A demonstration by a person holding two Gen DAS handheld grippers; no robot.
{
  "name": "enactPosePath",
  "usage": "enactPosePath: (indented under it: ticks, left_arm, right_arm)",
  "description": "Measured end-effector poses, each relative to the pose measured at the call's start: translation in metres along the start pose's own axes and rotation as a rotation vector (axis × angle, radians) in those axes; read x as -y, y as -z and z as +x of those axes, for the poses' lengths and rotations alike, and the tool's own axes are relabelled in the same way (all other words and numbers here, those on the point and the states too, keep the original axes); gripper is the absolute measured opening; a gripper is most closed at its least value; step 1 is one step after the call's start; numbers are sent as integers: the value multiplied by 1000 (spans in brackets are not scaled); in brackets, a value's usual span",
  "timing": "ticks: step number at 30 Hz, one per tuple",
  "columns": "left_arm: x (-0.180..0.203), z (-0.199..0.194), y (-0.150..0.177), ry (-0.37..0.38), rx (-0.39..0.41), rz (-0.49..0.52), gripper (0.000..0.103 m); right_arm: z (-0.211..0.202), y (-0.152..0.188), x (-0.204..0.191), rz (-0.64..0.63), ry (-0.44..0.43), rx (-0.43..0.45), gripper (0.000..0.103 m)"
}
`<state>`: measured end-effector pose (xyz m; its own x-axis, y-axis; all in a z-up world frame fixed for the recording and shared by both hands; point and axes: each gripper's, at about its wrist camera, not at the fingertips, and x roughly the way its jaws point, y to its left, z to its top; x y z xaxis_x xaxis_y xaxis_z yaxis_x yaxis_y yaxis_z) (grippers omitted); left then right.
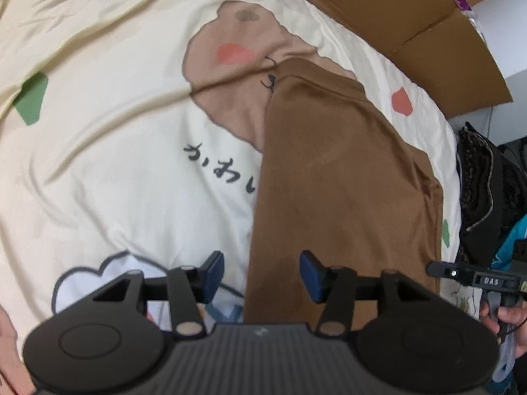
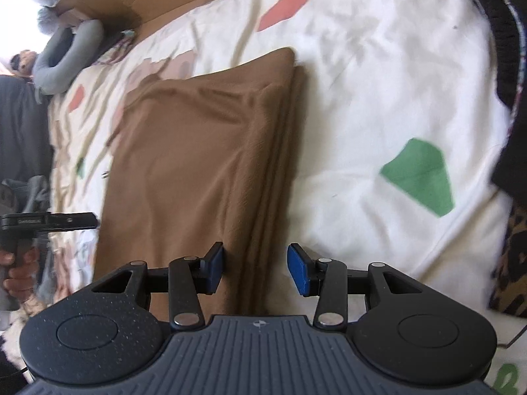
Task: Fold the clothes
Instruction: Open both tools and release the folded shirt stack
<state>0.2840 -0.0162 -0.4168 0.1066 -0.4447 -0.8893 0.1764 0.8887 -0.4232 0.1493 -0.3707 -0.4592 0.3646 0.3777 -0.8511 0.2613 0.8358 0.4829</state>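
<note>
Lengthwise on the bedspread, toward its cardboard-lined far edge, lies the folded brown garment, its near end just ahead of both the left gripper and right gripper, each spread and pinching nothing.

The folded garment is a plain warm brown all over, with no print. Under it the bedsheet is pale cream, printed with a big tan cartoon animal that has a pink cheek patch and a grey-brown spot, black handwritten characters, scattered green and coral patches and a white cloud outlined in grey. Both grippers are black with blue pads, the cardboard is brown, the neck pillow is grey, and the dark cloth at the bed's edge shows a leopard pattern.
</note>
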Motion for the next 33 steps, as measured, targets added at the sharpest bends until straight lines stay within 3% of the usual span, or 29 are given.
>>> enactPosePath:
  ticks: [16,25,33]
  left_arm:
    - [1,17,-29,4,54,-3,53]
    - [4,25,-41,-7,74,13,53]
    - [2,31,-58,45,77,46,53]
  right_arm:
    - [-2,-22,15,45,-64,62,49]
    - [5,-31,12,-19,14,57,48]
    - [9,-50,15,-11,-6,87,48]
